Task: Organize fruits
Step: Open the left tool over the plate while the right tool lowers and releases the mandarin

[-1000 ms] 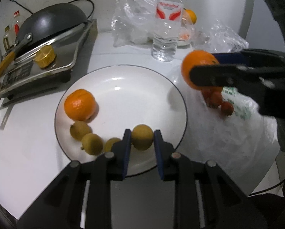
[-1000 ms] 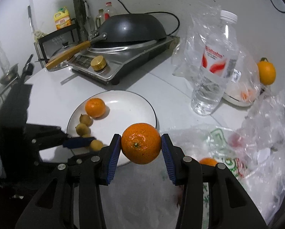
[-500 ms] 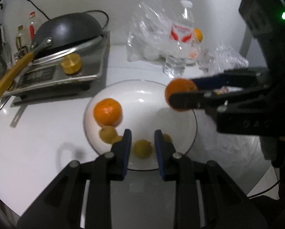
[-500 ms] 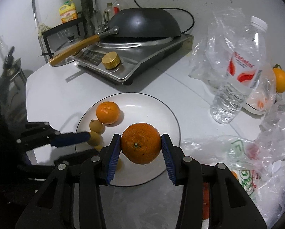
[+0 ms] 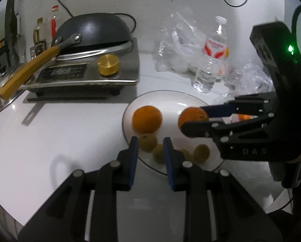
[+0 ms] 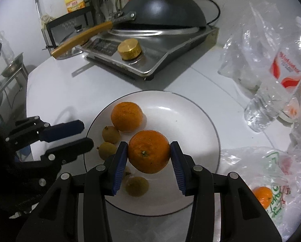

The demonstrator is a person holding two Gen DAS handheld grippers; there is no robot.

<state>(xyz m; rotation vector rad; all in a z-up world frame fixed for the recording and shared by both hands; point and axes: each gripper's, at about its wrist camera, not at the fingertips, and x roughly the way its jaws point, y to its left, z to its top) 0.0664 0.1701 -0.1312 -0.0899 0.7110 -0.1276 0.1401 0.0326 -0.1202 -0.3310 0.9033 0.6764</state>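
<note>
A white plate (image 6: 190, 117) holds one orange (image 6: 127, 116) and several small green-brown fruits (image 6: 110, 134). My right gripper (image 6: 148, 151) is shut on a second orange (image 6: 148, 153) and holds it just above the plate's near middle. In the left wrist view that held orange (image 5: 192, 117) hangs in the right gripper (image 5: 194, 120) over the plate (image 5: 170, 102), beside the resting orange (image 5: 147, 119). My left gripper (image 5: 149, 147) is at the plate's left rim, its jaws nearly together with nothing between them. The right wrist view shows the left gripper (image 6: 84, 134) there too.
A cooker (image 6: 150, 60) with a dark wok (image 6: 162, 10) and a gold knob (image 6: 130, 49) stands behind the plate. A water bottle (image 6: 271, 100) and clear plastic bags (image 6: 251, 46) lie to the right. A bag at the front right holds another orange (image 6: 262, 196).
My right gripper has carried its orange from over the bag leftward and down to above the plate. My left gripper has drawn back to the plate's left rim, leaving a small fruit behind.
</note>
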